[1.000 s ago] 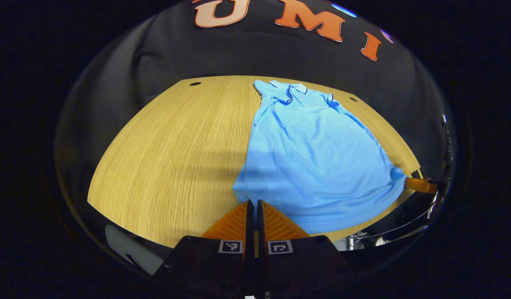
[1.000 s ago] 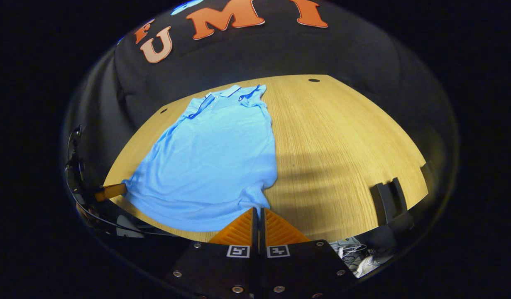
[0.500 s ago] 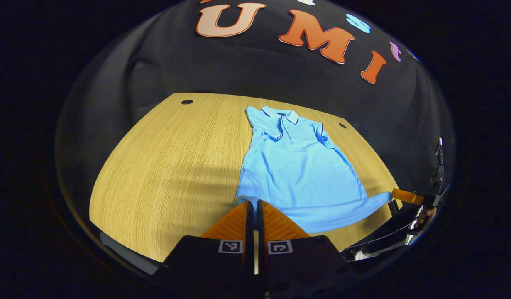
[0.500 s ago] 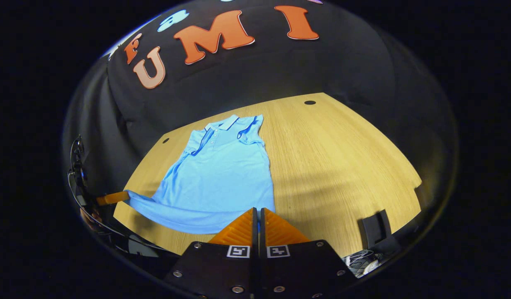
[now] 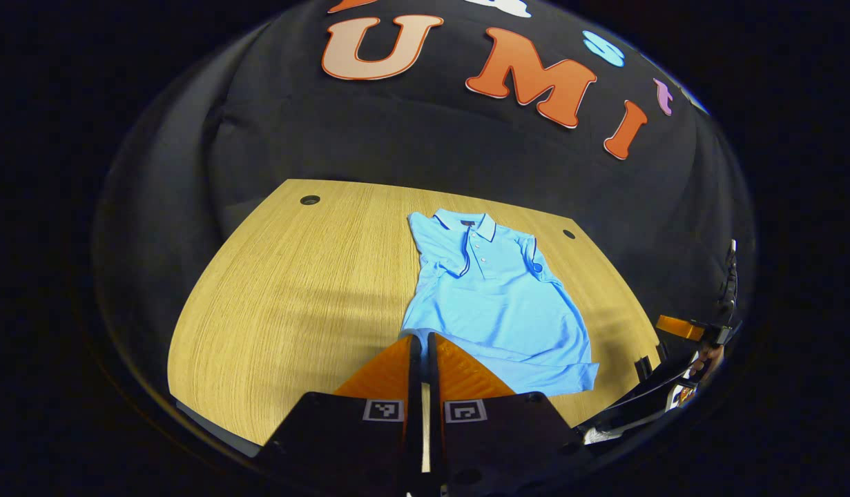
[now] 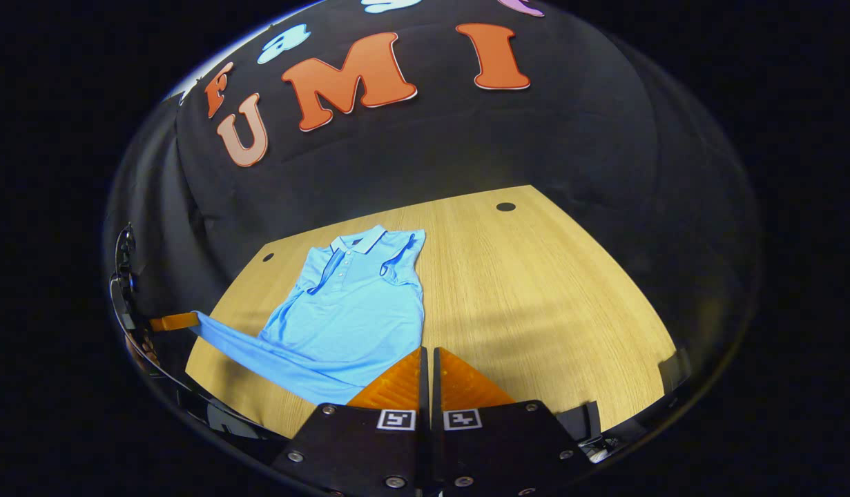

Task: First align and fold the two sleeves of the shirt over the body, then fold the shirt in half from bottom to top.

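Observation:
A light blue polo shirt [image 5: 494, 297] lies on the wooden table [image 5: 293, 276], collar at the far end and both sleeves folded over the body. My left gripper [image 5: 421, 337] is shut on the hem's left corner. In the right gripper view, the left gripper [image 6: 193, 318] holds that corner of the shirt [image 6: 355, 310] up off the table [image 6: 535, 290]. My right gripper [image 6: 428, 351] is shut, with the hem running behind its fingers. In the left gripper view, the right gripper [image 5: 663, 322] hangs apart from the hem's right corner [image 5: 583, 376], which lies on the table.
Small round holes [image 5: 309, 200] [image 6: 505, 206] mark the table's far corners. A black holder [image 6: 580, 417] stands at the near edge. A hand [image 5: 708, 355] grips the right gripper. Bare wood spreads on both sides of the shirt.
Both grippers have risen and drawn back, so the shirt looks smaller and farther. The hem's right corner has come away from the right gripper and dropped to the table.

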{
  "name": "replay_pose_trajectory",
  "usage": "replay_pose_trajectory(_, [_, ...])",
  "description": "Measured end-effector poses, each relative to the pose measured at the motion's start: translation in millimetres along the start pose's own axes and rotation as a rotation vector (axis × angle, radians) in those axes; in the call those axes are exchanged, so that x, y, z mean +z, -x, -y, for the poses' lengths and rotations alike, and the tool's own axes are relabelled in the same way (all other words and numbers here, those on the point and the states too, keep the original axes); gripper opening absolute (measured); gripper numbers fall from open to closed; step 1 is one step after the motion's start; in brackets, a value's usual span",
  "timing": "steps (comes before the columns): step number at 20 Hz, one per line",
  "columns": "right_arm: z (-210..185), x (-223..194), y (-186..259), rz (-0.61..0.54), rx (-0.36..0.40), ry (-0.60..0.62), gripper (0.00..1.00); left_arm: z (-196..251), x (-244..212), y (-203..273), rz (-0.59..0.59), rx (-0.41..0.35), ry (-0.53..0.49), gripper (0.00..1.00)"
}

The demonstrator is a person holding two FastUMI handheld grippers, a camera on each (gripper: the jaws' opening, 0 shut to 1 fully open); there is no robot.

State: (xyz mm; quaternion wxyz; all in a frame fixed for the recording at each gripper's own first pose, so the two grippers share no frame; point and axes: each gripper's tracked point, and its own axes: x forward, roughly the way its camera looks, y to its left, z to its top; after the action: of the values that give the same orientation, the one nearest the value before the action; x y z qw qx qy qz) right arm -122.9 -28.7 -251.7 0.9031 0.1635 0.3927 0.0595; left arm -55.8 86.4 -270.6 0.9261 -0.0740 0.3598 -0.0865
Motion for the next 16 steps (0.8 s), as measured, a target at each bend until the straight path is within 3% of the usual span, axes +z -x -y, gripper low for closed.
replay_pose_trajectory(5, [-29, -79, -19, -0.178, 0.047, 0.076, 0.05, 7, -14, -6, -0.044, 0.012, -0.063, 0.08])
replay_pose_trajectory(8, [-60, -108, -22, -0.223, 0.102, 0.041, 0.34, 2, -17, -6, -0.061, 0.015, -0.051, 0.08])
replay_pose_trajectory(12, [-58, -122, -33, -0.242, 0.065, 0.059, 0.6, -1, -21, -10, -0.068, 0.017, -0.039, 0.08])
replay_pose_trajectory(13, [-58, -124, -38, -0.243, 0.054, 0.065, 0.55, -2, -23, -10, -0.07, 0.017, -0.038, 0.08])
replay_pose_trajectory(14, [-59, -127, -41, -0.249, 0.049, 0.063, 0.64, -4, -23, -10, -0.07, 0.019, -0.037, 0.08])
replay_pose_trajectory(16, [-64, -134, -47, -0.262, 0.048, 0.055, 0.65, -7, -25, -10, -0.07, 0.021, -0.035, 0.08])
